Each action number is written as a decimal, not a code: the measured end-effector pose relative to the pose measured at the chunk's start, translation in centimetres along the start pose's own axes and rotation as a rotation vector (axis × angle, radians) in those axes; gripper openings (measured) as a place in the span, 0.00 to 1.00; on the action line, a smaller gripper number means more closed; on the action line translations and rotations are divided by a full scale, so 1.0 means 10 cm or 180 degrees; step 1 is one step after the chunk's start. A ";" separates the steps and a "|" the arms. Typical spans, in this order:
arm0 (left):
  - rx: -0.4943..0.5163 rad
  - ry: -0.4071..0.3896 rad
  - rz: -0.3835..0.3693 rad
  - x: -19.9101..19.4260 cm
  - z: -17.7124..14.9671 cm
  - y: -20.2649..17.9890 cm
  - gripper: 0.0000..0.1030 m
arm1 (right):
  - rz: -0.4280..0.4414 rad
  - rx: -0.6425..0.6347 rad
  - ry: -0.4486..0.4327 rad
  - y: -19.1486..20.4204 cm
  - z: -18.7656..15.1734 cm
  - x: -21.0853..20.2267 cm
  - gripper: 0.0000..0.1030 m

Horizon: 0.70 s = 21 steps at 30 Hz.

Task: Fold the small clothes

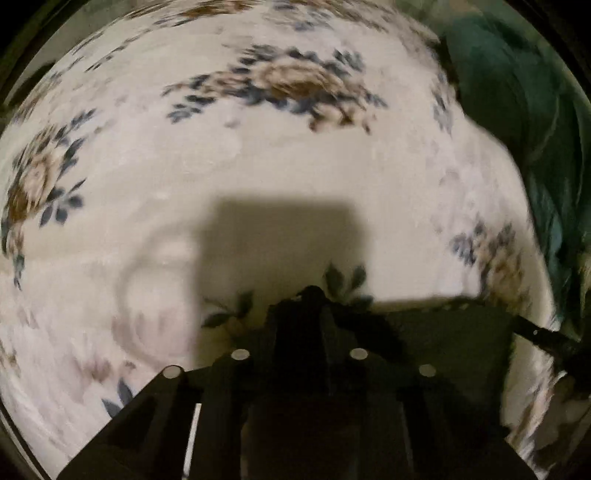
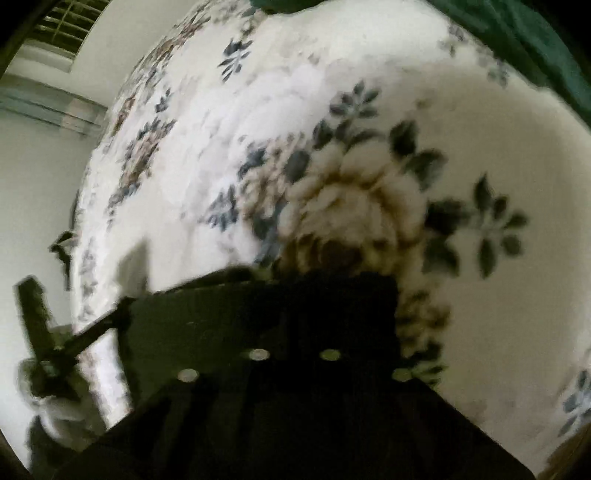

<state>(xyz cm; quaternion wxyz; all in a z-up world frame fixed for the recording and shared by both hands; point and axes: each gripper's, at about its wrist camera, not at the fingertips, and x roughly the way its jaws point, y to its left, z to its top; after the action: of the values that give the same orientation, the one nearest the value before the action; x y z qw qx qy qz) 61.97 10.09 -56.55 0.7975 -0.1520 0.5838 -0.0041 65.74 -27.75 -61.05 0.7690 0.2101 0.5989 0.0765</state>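
A dark green garment (image 1: 443,332) hangs stretched between my two grippers above a white floral bedsheet (image 1: 258,166). My left gripper (image 1: 314,295) is shut on the garment's edge; the cloth runs from it to the right. In the right wrist view my right gripper (image 2: 332,280) is shut on the same dark green garment (image 2: 203,317), which runs from it to the left. The other gripper (image 2: 48,354) shows blurred at the left edge of that view. Both views are motion blurred.
More dark green cloth (image 1: 517,110) lies on the bed at the upper right, and also at the top right of the right wrist view (image 2: 517,37). A white wall and a window (image 2: 62,26) show beyond the bed's left edge.
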 end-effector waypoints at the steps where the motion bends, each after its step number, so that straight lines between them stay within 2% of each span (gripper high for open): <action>1: -0.0094 -0.0011 -0.0086 -0.02 -0.01 0.06 0.15 | -0.0036 0.0086 -0.0181 -0.03 0.06 -0.11 0.00; 3: -0.0278 0.0047 -0.0156 0.07 -0.01 0.17 0.15 | -0.0056 0.0285 -0.0323 -0.15 0.17 -0.19 0.00; 4: -0.0341 0.0080 -0.0168 0.14 -0.02 0.20 0.15 | 0.0000 0.0354 -0.0227 -0.21 0.23 -0.14 0.00; 5: -0.0432 0.0152 -0.0225 0.19 -0.02 0.27 0.16 | 0.0096 0.0431 -0.0010 -0.28 0.27 -0.06 0.00; 7: -0.0547 0.0203 -0.0290 0.18 -0.02 0.30 0.22 | 0.0047 0.0480 0.0267 -0.33 0.28 -0.03 0.01; 8: -0.0528 0.0210 -0.0308 0.10 -0.03 0.29 0.24 | -0.0004 0.0450 0.0411 -0.34 0.23 -0.08 0.06; 9: -0.0464 0.0205 -0.0291 0.03 -0.05 0.25 0.24 | 0.0009 0.0414 0.0469 -0.35 0.16 -0.15 0.13; 11: -0.0284 0.0157 -0.0237 -0.17 -0.16 0.16 0.24 | 0.0016 0.0370 0.0538 -0.41 -0.10 -0.32 0.64; 13: -0.0062 0.0190 -0.0013 -0.31 -0.35 0.07 0.28 | -0.0026 0.0419 0.0620 -0.56 -0.50 -0.47 0.75; 14: 0.0017 0.0194 0.0073 -0.35 -0.44 0.06 0.39 | -0.0102 0.0506 0.0714 -0.65 -0.68 -0.48 0.76; 15: 0.0070 0.0184 0.0105 -0.38 -0.53 0.04 0.59 | -0.0132 0.0674 0.0864 -0.77 -0.89 -0.45 0.76; 16: 0.0098 0.0193 0.0132 -0.40 -0.64 0.02 0.71 | -0.0012 0.0925 0.0979 -0.90 -1.11 -0.38 0.76; 17: 0.0111 0.0223 0.0157 -0.40 -0.75 0.02 0.84 | 0.0180 0.1181 0.1013 -1.01 -1.30 -0.32 0.72; 18: 0.0119 0.0242 0.0193 -0.40 -0.84 0.01 0.84 | 0.0352 0.1364 0.0921 -1.08 -1.42 -0.31 0.59; 19: 0.0118 0.0267 0.0252 -0.39 -0.91 0.03 0.84 | 0.0489 0.1474 0.0801 -1.11 -1.51 -0.33 0.06; 21: 0.0052 0.0382 0.0336 -0.33 -1.05 0.06 0.84 | 0.0455 0.1500 0.0365 -1.08 -1.63 -0.51 0.06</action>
<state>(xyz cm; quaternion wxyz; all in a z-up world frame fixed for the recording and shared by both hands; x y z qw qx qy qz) 51.02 8.72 -56.51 0.7614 -0.1140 0.6378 0.0241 47.38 -35.53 -64.18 0.6562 0.4207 0.6264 0.0007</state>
